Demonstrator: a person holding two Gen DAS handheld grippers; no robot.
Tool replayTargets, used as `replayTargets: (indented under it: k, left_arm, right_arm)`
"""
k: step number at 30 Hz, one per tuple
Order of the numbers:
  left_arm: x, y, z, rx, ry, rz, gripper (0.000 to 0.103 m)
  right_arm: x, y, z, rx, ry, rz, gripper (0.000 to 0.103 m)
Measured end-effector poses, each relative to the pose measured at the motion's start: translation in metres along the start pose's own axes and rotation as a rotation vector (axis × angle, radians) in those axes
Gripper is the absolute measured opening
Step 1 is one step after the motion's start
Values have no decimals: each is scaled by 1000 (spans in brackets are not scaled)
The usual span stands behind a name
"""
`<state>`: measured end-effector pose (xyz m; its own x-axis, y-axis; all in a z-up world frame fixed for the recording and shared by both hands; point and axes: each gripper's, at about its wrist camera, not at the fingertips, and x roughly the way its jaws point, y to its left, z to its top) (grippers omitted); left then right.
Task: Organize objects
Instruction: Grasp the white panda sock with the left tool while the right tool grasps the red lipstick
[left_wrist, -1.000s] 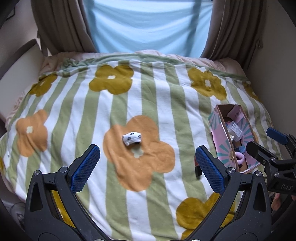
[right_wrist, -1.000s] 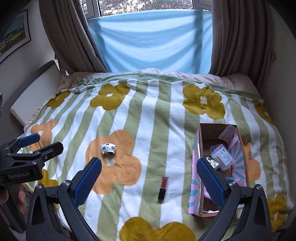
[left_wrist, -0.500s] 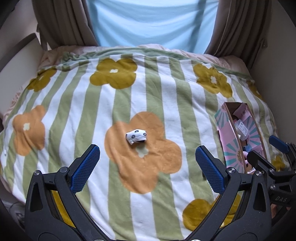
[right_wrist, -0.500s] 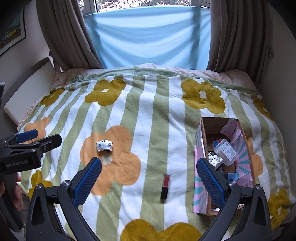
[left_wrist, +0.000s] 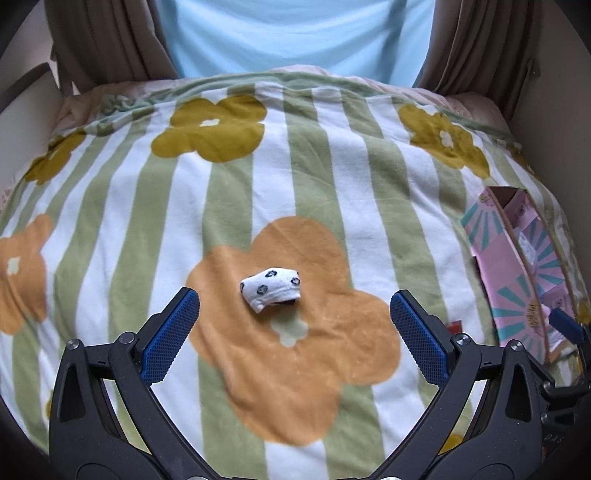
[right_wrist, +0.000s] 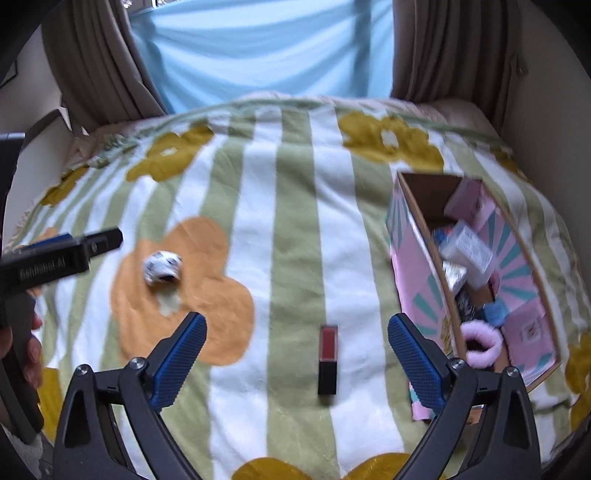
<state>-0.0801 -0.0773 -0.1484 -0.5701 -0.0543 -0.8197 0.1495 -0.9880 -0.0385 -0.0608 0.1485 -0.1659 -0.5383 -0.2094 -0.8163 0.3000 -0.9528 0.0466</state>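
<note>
A rolled white sock with dark spots (left_wrist: 271, 287) lies on an orange flower of the bedspread, just beyond my left gripper (left_wrist: 293, 325), which hangs open and empty above it. The same sock (right_wrist: 161, 266) shows at the left in the right wrist view. A red and black lipstick (right_wrist: 328, 357) lies on a green stripe between the fingers of my right gripper (right_wrist: 295, 345). Those jaws are wide and closing, clear of the lipstick. A pink cardboard box (right_wrist: 417, 266) holding several small items stands to the right; the box (left_wrist: 506, 266) also shows in the left wrist view.
The bedspread (left_wrist: 332, 177) with green stripes and flowers covers the whole bed. Brown curtains (right_wrist: 96, 66) and a light blue sheet (right_wrist: 266, 48) hang behind it. A wall (right_wrist: 546, 92) runs close along the right side. A hand (right_wrist: 22, 350) holds the left gripper's handle.
Both grippers have come down toward the bed. The sock now sits close in front of the left fingers, and the lipstick has come between the right fingers, which have narrowed slightly.
</note>
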Motion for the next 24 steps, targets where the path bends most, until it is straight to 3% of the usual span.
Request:
replayTargets:
  k: [8,16,19,24]
  left_arm:
    - [78,5,-11,14,53,33,102]
    - [128,8,-16,10,84,71,101]
    - [140,10,-18,4,100,59,91]
    - [153,13,-21,9,118,72,84]
  right_arm:
    - [63,-18,-28,16,105,-44,81]
    - [101,-25,-43,13,164,-65,65]
    - [110,-25,-47,4,183,-69,59]
    - [120,-28,-52,12,205,-68,49]
